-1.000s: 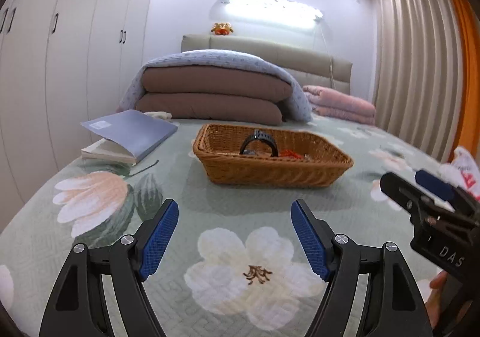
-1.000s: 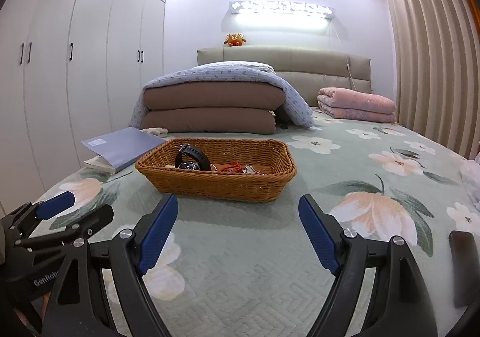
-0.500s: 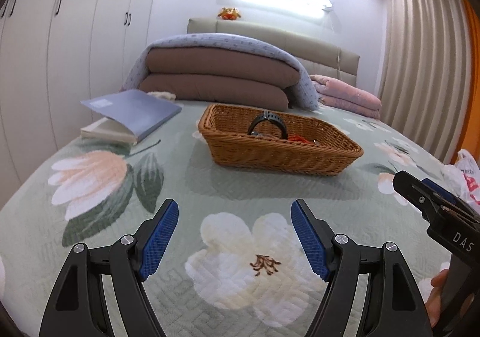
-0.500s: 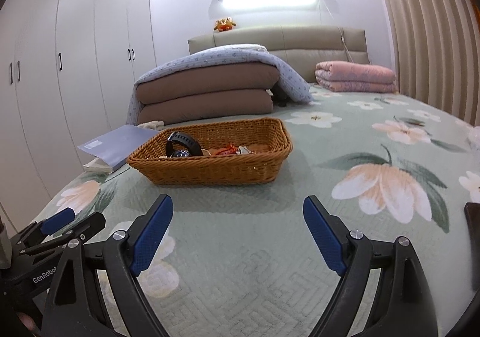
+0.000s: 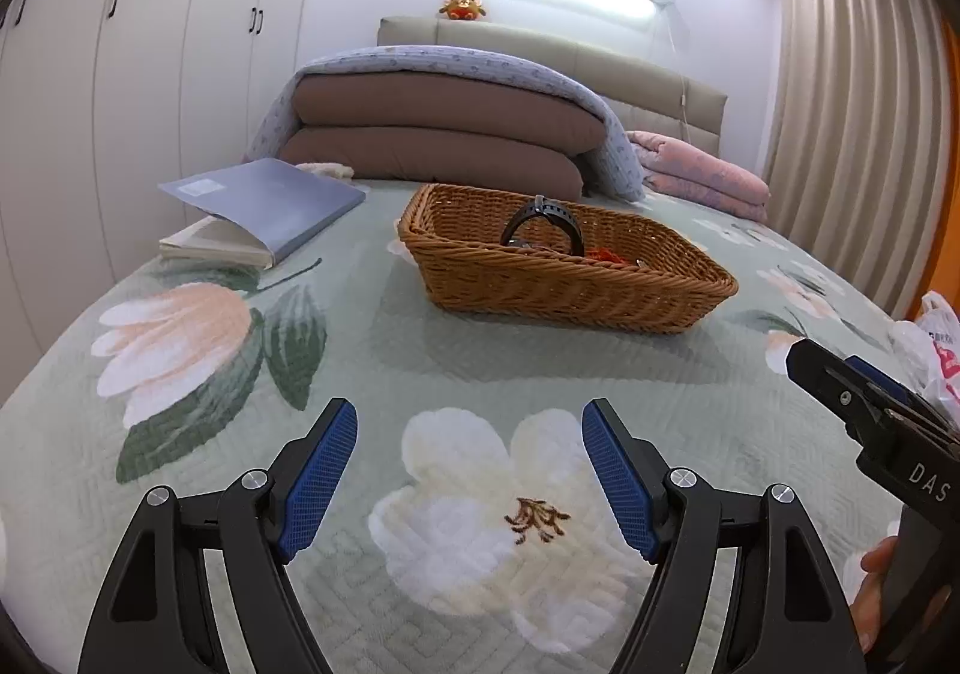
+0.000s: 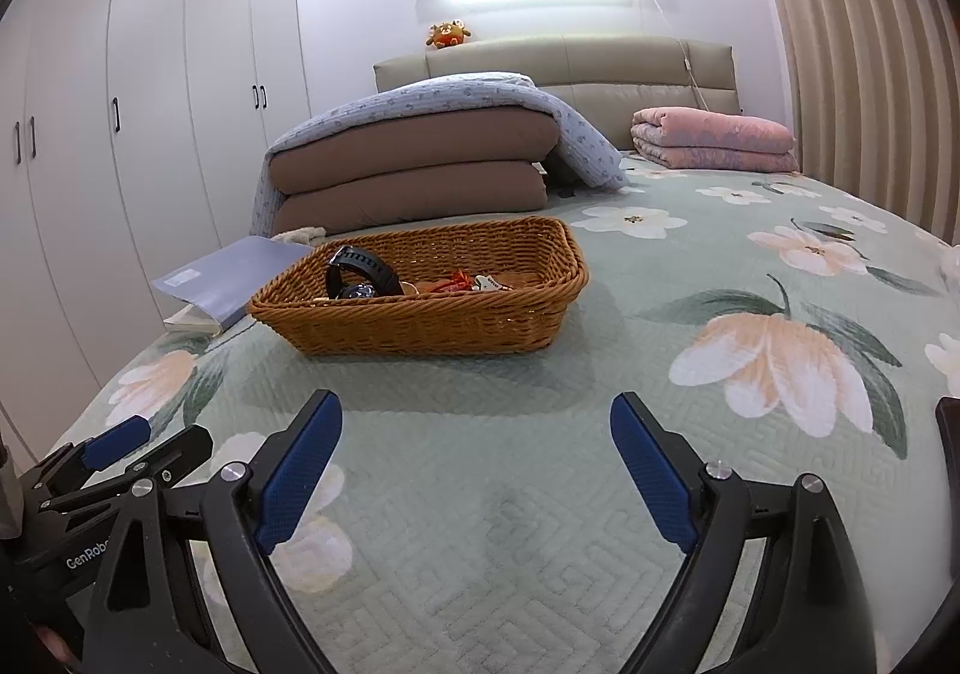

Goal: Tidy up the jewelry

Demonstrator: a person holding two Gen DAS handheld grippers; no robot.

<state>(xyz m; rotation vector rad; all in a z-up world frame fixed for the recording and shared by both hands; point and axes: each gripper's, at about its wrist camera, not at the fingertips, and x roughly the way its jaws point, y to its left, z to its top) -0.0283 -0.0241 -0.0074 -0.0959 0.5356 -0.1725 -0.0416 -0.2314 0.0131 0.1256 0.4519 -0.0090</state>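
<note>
A woven wicker basket (image 5: 570, 296) (image 6: 420, 323) sits on the flowered bedspread ahead of both grippers. Inside it a black watch (image 5: 543, 221) (image 6: 360, 272) stands on its strap, beside a red trinket (image 5: 606, 256) (image 6: 456, 281) and a small silvery piece (image 6: 492, 283). My left gripper (image 5: 469, 413) is open and empty, low over a white flower, well short of the basket. My right gripper (image 6: 476, 403) is also open, its jaws spread wide with nothing between them. Each gripper shows at the edge of the other's view: right gripper (image 5: 840, 374), left gripper (image 6: 138, 434).
A grey-blue book (image 5: 264, 200) (image 6: 222, 278) lies left of the basket. Folded brown quilts (image 5: 444, 134) and a pink blanket (image 5: 702, 176) are stacked by the headboard. White wardrobes line the left. A plastic bag (image 5: 936, 338) and a dark object (image 6: 948, 446) lie at the right.
The right gripper's jaws have spread wider and it has edged toward the basket, which looks larger. The left view has tilted slightly; its jaws keep the same gap.
</note>
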